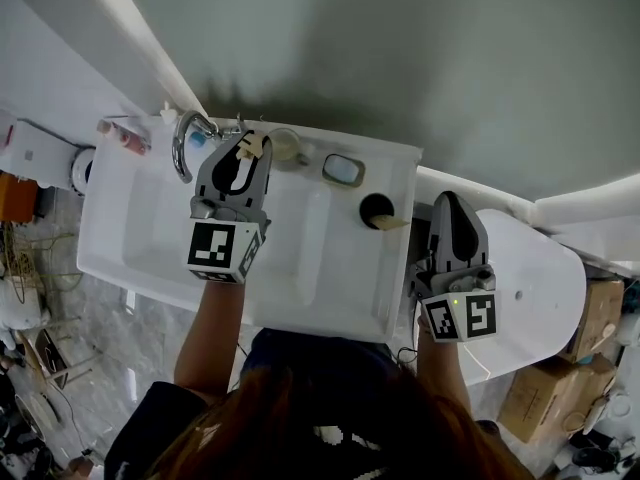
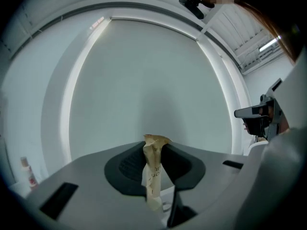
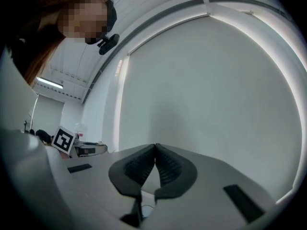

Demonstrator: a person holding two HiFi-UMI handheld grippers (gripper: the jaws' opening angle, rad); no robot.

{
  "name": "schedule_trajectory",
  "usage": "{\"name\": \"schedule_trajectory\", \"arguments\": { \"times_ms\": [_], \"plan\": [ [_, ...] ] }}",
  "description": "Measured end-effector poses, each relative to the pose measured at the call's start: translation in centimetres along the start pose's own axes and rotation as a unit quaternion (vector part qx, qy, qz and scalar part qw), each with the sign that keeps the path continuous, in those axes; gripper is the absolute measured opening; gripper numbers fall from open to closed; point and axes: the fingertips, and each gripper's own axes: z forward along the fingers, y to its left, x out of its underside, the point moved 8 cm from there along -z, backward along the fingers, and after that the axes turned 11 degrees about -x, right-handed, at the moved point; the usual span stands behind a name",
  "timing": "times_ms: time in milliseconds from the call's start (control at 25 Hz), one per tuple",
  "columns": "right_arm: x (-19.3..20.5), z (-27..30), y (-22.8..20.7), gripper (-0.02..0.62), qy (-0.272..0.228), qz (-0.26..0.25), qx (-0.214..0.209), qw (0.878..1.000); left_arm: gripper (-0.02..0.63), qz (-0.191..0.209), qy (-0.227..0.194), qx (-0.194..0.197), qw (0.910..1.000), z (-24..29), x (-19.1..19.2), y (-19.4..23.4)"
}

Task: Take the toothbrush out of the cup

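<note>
A toothbrush in tan paper wrapping (image 2: 153,169) stands upright between the pads of my left gripper (image 2: 154,152), which is shut on it. In the head view that left gripper (image 1: 243,150) hangs over the back of the white sink (image 1: 330,278), with the wrapped toothbrush (image 1: 253,146) at its tips. A pale round cup (image 1: 285,145) stands just right of it on the sink's back ledge. My right gripper (image 1: 447,201) hovers off the sink's right edge, its jaws (image 3: 155,148) shut with nothing between them.
A chrome tap (image 1: 184,144) is left of the left gripper. On the ledge lie a soap dish (image 1: 343,169) and a dark round cup (image 1: 376,209) with a tan piece beside it. A white toilet lid (image 1: 535,288) and cardboard boxes (image 1: 540,393) are at the right.
</note>
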Motion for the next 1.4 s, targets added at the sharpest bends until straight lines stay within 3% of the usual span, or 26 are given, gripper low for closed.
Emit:
{"name": "schedule_trajectory", "arguments": {
  "times_ms": [320,1080,1240,1400],
  "plan": [
    [-1.4,-3.2,-0.1,0.015,-0.010,-0.009,-0.028,1.000,0.098,-0.001,-0.001,-0.021,0.9998,-6.6,-2.4,-2.3],
    [0.5,-9.2,-1.7,0.015,0.015,-0.024,-0.080,0.996,0.095,0.010,0.028,-0.088,0.9957,-14.9,0.0,-8.7],
    [0.3,-9.8,-1.8,0.015,0.007,-0.021,-0.067,0.997,0.095,0.010,0.025,-0.089,0.9956,-15.3,0.0,-8.7],
    [-0.2,-10.8,-0.8,0.015,0.002,-0.039,-0.018,0.999,0.095,0.007,0.029,-0.053,0.9981,-14.3,0.9,-7.4]
  ]
}}
